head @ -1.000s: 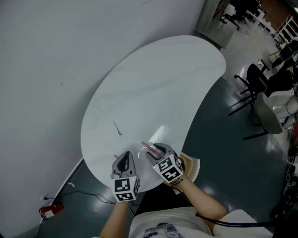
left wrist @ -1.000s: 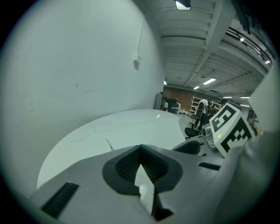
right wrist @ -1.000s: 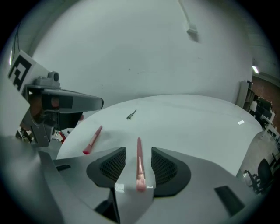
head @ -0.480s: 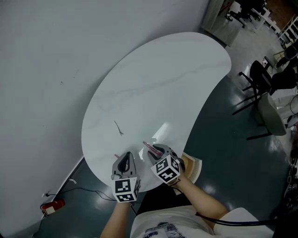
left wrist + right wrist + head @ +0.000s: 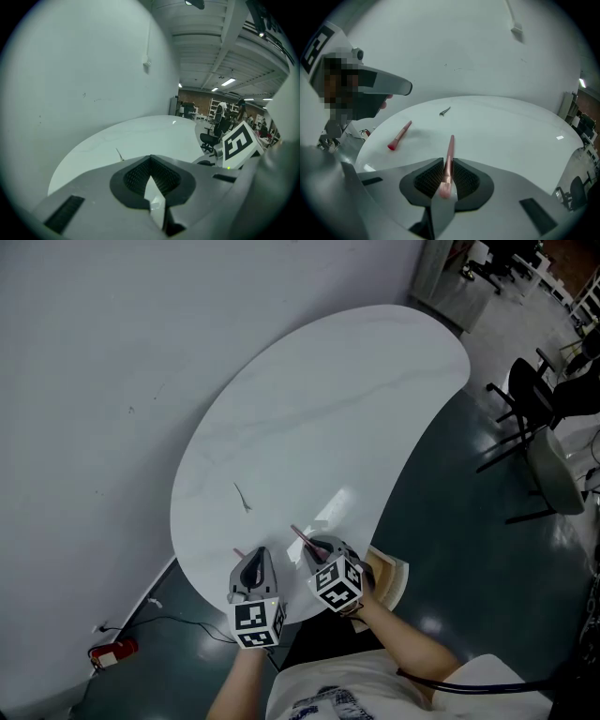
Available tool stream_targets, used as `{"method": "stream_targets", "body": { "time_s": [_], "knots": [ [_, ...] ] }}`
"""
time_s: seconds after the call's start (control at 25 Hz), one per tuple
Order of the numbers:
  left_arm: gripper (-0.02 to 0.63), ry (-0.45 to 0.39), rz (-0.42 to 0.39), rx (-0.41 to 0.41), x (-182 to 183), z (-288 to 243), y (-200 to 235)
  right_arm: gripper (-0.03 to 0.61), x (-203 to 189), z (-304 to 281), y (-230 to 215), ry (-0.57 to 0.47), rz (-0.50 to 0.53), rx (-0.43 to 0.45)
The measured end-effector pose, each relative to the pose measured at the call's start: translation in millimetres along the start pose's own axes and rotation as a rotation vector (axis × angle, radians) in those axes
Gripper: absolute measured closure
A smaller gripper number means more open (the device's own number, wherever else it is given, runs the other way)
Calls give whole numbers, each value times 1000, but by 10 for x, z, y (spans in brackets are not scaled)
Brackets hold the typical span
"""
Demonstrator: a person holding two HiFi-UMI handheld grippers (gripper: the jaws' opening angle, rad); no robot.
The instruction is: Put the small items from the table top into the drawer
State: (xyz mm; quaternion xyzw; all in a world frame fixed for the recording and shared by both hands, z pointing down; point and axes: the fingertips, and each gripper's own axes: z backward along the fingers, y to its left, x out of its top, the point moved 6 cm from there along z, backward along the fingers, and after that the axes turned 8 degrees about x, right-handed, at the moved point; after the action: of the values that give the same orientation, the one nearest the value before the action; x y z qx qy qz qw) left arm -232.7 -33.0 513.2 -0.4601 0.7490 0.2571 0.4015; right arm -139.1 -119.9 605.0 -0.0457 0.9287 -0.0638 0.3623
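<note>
A pink makeup brush lies between the pads of my right gripper. The jaws have just been closing and now pinch its handle near the bristle end. In the head view this gripper sits at the near edge of the white table, with the brush poking out ahead. A second pink brush lies on the table to the left, close to my left gripper. The left gripper's jaws meet with nothing between them. A small dark hair clip lies farther out.
A wooden drawer sticks out under the table's near edge, beside my right hand. Black chairs stand on the dark floor at the right. A grey wall runs along the table's left side. A red object and a cable lie on the floor.
The right gripper's jaws have narrowed onto the pink brush. Both hands have stayed almost where they were; the left gripper looks unchanged.
</note>
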Motion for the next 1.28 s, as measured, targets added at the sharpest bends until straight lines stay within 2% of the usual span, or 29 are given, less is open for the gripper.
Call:
{"method": "stream_targets", "body": {
  "time_s": [0.36, 0.64, 0.76, 1.28],
  "knots": [
    [589, -6, -2, 38, 58, 167, -124, 512, -91, 237, -47, -18, -64, 19],
    [589, -27, -65, -2, 121, 267, -199, 514, -100, 574, -20, -94, -150, -36],
    [589, -32, -92, -53, 139, 235, -257, 512, -114, 742, 16, -116, -192, -82],
    [589, -59, -262, -383, 273, 150, -421, 512, -238, 1179, 324, -201, -451, -376]
  ]
}}
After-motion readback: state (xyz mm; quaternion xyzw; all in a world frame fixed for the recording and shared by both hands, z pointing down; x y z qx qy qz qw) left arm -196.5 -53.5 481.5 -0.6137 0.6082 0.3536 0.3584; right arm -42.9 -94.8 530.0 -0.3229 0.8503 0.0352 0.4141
